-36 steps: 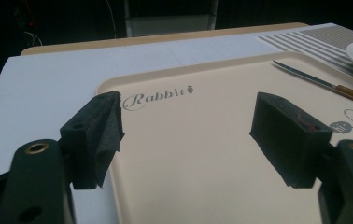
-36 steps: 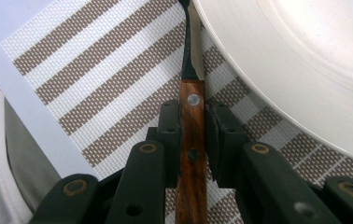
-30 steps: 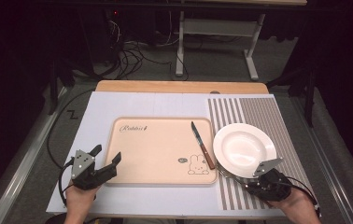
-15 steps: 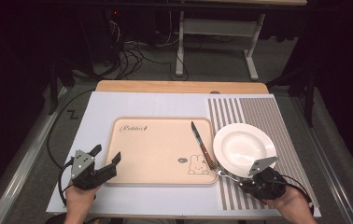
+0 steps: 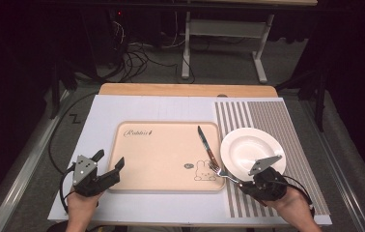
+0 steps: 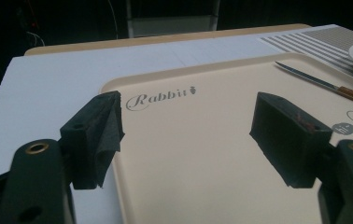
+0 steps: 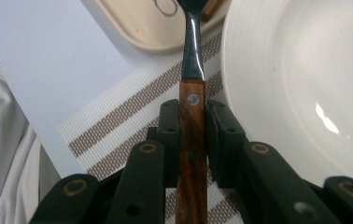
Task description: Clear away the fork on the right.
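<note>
A: So we've got the fork (image 5: 221,172) pinched by its wooden handle in the right gripper (image 5: 248,183), prongs hanging over the tray (image 5: 137,181) corner next to the plate (image 5: 248,147)

B: Yep, jaws clamped flat on the handle sides. It's light and stiff, but we reckon the metal neck is slick, so wood's the spot to hold. Grip's near the neck, so it shouldn't droop

A: Left gripper (image 5: 104,170)?

B: Jaws spread wide with nothing in them, sitting at the tray's near left corner. Knife (image 5: 205,144) lies on the tray
</note>
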Motion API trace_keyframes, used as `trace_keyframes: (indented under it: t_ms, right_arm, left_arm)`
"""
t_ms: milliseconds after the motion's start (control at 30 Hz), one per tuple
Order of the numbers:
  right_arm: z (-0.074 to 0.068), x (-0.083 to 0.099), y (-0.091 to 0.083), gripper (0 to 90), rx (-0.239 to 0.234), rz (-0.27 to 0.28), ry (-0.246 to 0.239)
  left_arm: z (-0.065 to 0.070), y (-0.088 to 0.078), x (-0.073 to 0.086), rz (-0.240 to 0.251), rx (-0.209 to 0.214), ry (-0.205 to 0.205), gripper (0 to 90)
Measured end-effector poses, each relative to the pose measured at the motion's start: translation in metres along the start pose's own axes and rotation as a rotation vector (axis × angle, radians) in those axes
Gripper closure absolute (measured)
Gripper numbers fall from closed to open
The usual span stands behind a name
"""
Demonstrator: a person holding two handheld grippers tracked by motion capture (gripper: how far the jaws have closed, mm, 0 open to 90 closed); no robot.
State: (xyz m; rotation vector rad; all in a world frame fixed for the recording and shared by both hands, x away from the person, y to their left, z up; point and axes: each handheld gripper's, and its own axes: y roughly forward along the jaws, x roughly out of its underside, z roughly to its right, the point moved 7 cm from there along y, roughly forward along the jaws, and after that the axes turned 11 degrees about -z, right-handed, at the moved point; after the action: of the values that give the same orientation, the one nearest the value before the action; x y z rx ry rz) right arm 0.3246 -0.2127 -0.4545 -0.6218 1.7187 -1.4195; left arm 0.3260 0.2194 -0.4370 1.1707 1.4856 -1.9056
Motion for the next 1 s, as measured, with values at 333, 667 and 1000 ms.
trace_keyframes:
  t_ms: [333,667,1000]
  right_arm:
    - [-0.003,-0.024,-0.001,79.0,-0.029,0.026,0.009]
    - [-0.004,-0.046,-0.003,78.9,-0.029,0.047,0.035]
    - [-0.004,-0.065,0.005,78.9,-0.050,0.055,0.057]
  left_arm:
    - [-0.001,0.000,0.000,-0.002,-0.001,0.000,25.5]
    - [-0.001,0.000,0.000,-0.002,-0.002,0.000,25.5]
    - [-0.003,-0.001,0.000,0.002,-0.006,-0.002,25.5]
